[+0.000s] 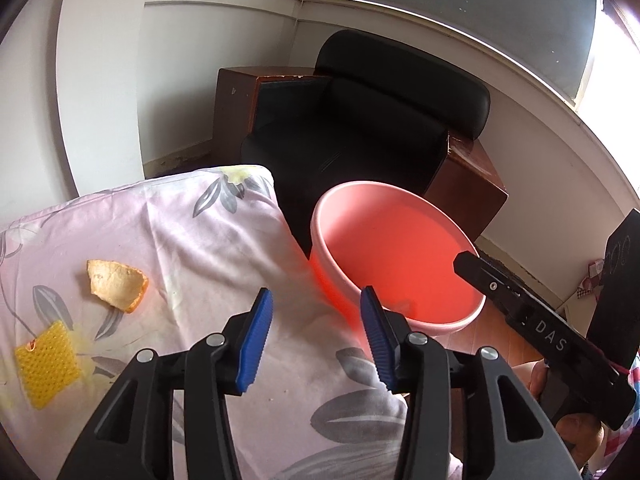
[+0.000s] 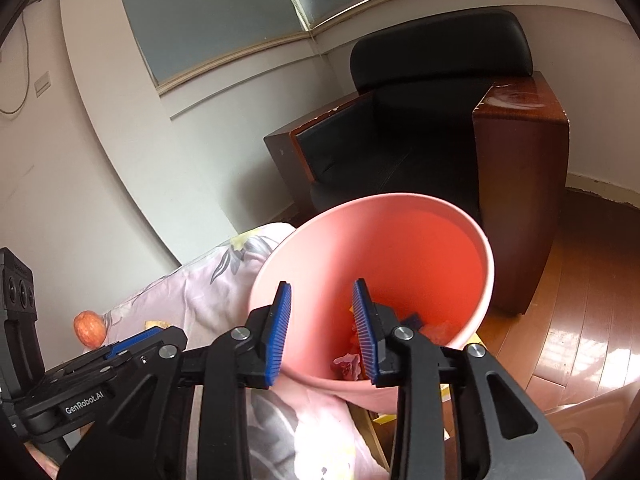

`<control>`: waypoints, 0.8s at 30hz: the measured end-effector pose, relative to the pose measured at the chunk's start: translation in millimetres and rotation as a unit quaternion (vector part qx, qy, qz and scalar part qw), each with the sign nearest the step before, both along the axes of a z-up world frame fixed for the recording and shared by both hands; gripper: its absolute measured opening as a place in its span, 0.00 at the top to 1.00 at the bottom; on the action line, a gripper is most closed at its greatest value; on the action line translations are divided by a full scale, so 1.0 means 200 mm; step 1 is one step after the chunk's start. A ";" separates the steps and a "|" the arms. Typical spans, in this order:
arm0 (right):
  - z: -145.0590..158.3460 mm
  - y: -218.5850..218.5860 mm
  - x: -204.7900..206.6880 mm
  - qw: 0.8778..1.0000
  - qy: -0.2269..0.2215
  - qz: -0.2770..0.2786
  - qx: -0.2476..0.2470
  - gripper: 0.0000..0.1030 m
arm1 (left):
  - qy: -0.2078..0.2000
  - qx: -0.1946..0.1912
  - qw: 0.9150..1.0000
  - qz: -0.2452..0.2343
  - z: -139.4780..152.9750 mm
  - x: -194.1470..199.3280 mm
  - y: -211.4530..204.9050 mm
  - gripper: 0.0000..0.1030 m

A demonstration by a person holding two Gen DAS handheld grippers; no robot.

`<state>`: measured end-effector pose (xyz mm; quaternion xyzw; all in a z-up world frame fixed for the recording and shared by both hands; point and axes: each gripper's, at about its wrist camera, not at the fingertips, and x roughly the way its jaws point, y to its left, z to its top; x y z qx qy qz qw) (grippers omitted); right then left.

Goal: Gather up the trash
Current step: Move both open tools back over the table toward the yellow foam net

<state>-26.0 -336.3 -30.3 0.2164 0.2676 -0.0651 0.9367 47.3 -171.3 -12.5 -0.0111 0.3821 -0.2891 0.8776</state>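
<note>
Blue ribbed pads [image 1: 256, 340] of the left gripper [image 1: 316, 340] stand apart with nothing between them, low over the floral sheet [image 1: 192, 240]. Two scraps lie to its left: the orange peel [image 1: 116, 285] and a yellow honeycomb piece [image 1: 46, 368]; an apple [image 2: 89, 329] sits farther back. Thin and flat, the peel could slip from the pads, or they could pinch sheet along with it. Over the pink bin [image 2: 476, 240], just beside the bed, the right gripper [image 2: 322, 332] hangs empty with fingers parted, scraps below it; a knock there might tip the bin
</note>
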 end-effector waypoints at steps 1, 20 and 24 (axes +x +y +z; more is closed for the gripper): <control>0.00 0.03 0.00 1.000 0.004 0.008 -0.001 0.68 | -0.001 -0.003 1.000 0.004 0.00 -0.01 0.03 0.54; 0.01 0.40 -0.07 0.997 0.006 0.074 0.005 0.68 | -0.018 -0.012 0.998 0.060 0.03 -0.18 0.50 0.52; 0.00 0.45 -0.08 0.996 0.006 0.084 0.007 0.68 | -0.017 -0.012 0.997 0.075 0.01 -0.20 0.61 0.52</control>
